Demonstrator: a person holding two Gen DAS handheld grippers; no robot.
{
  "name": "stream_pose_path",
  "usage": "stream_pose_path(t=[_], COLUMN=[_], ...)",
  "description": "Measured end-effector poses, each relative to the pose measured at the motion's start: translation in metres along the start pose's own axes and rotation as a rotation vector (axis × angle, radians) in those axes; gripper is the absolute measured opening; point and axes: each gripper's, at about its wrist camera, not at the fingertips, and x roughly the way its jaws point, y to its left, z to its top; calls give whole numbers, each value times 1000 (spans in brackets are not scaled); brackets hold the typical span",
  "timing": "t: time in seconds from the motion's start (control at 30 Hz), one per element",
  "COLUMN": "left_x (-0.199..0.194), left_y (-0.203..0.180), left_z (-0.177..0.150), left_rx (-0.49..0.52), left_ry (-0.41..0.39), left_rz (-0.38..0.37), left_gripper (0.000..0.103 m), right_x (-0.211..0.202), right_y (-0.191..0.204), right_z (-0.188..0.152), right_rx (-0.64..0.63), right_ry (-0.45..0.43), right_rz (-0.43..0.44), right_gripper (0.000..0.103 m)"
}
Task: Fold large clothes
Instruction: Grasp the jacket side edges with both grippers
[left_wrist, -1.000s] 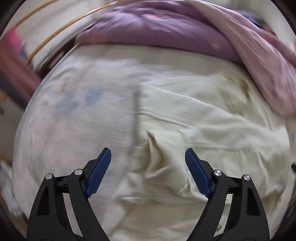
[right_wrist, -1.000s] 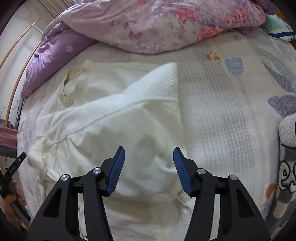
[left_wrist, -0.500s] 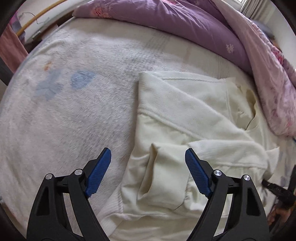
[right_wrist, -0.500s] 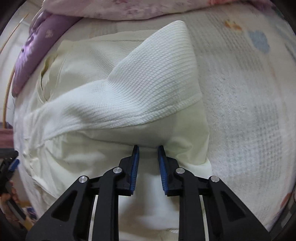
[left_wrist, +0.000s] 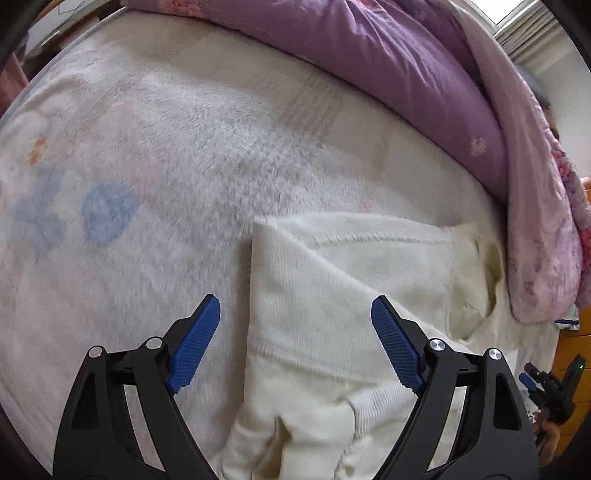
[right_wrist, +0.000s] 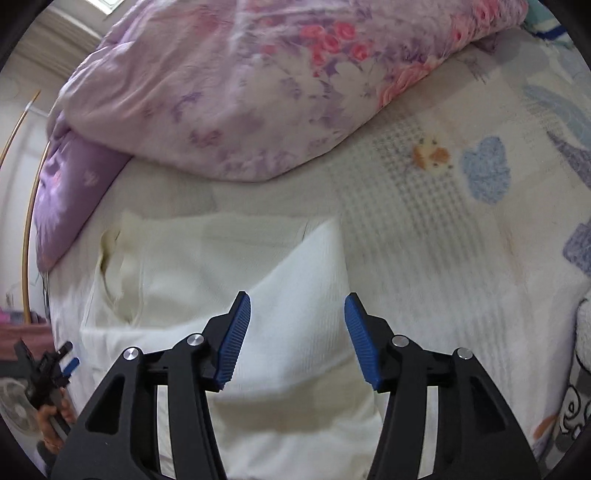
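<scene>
Cream sweater (left_wrist: 332, 302) lies on the bed (left_wrist: 166, 184) near the quilt (right_wrist: 240, 92), sleeves folded in; left gripper (left_wrist: 295, 347) and right gripper (right_wrist: 297, 336) both spread, empty.

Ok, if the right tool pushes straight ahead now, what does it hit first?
Most likely the folded cream garment: the open right tool frames its ribbed corner. The floral duvet lies farther on, though depth is unclear.

A cream-white knit sweater (left_wrist: 332, 295) lies partly folded on a pale fleece bed blanket (left_wrist: 166, 177), its waffle-textured sleeves drawn diagonally across the chest. The neckline (right_wrist: 114, 258) opens toward a purple quilt (left_wrist: 388, 74) at the head of the bed, just short of it. The fabric sits flat, lightly rumpled near the hem.
</scene>
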Motion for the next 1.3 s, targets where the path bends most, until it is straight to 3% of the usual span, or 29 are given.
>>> stream_pose_path(t=[0.2,0.4,0.5,0.57,0.67,0.7,0.8,0.9,0.97,1.0,1.07,1.3], left_x=[25,56,64,70,74,74,69,67,66,64,59,-3], left_y=[-6,0,-6,-13,-24,-27,-41,-61,-71,-78,-90,-105], left_z=[23,32,35,37,37,37,35,29,27,25,20,3], left_rx=[0,13,26,44,85,94,144,197,226,251,317,369], left_ry=[30,110,114,118,106,98,59,50,56,53,48,-54], left_rz=[24,105,124,149,186,190,187,188,168,170,182,115], left_gripper=[85,85,90,90,89,87,66,41,19,18,16,15], right_x=[26,49,65,71,75,75,81,82,76,69,60,0], right_y=[-7,-13,-16,-17,-11,-8,-1,11,15,13,21,34], right_z=[25,38,40,40,40,39,39,24,17,12,3,-28], right_rx=[64,84,79,62,13,-7,-20,-31,-50,-51,-77,-110], right_ry=[26,82,109,101,93,92,89,79,73,74,50,-68], right_rz=[-28,-25,-45,-39,-64,-80,-101,-123,-120,-99,-99,14], right_gripper=[51,52,52,57,57,56,52,42,24,16,9,6])
